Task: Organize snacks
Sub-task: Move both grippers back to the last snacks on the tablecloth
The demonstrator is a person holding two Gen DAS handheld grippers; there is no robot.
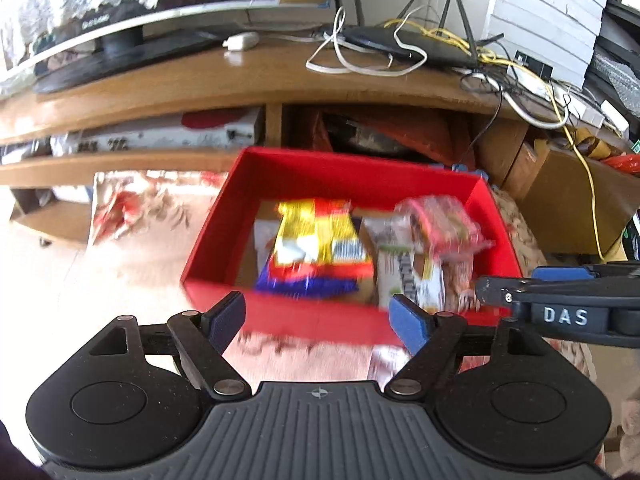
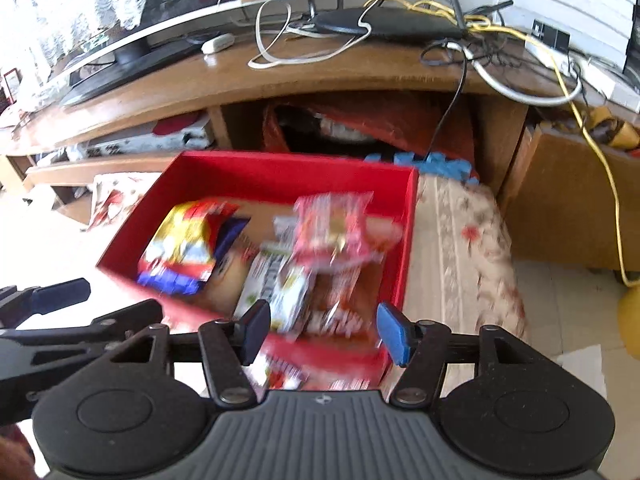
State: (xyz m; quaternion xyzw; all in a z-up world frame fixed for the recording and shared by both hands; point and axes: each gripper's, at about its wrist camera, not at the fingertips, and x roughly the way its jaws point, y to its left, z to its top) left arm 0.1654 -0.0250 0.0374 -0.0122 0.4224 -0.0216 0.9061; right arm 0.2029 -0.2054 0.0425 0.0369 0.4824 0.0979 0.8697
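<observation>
A red box (image 1: 216, 240) (image 2: 280, 168) stands on a floral cloth and holds several snack packs. A yellow, red and blue pack (image 1: 316, 248) (image 2: 184, 248) lies at its left. A white and green pack (image 1: 404, 268) (image 2: 276, 284) and a pink pack (image 1: 440, 220) (image 2: 332, 224) lie at its right. My left gripper (image 1: 320, 320) is open and empty just before the box's near wall. My right gripper (image 2: 324, 332) is open and empty over the box's near right corner; it also shows at the right of the left wrist view (image 1: 560, 300). The snacks are blurred.
A wooden TV stand (image 1: 260, 80) (image 2: 320, 76) rises behind the box, with a router (image 1: 400, 44), tangled cables (image 2: 500, 60) and a monitor base (image 1: 100, 64) on it. A cardboard box (image 1: 568, 200) stands at the right. More snack packs (image 2: 280, 376) lie before the red box.
</observation>
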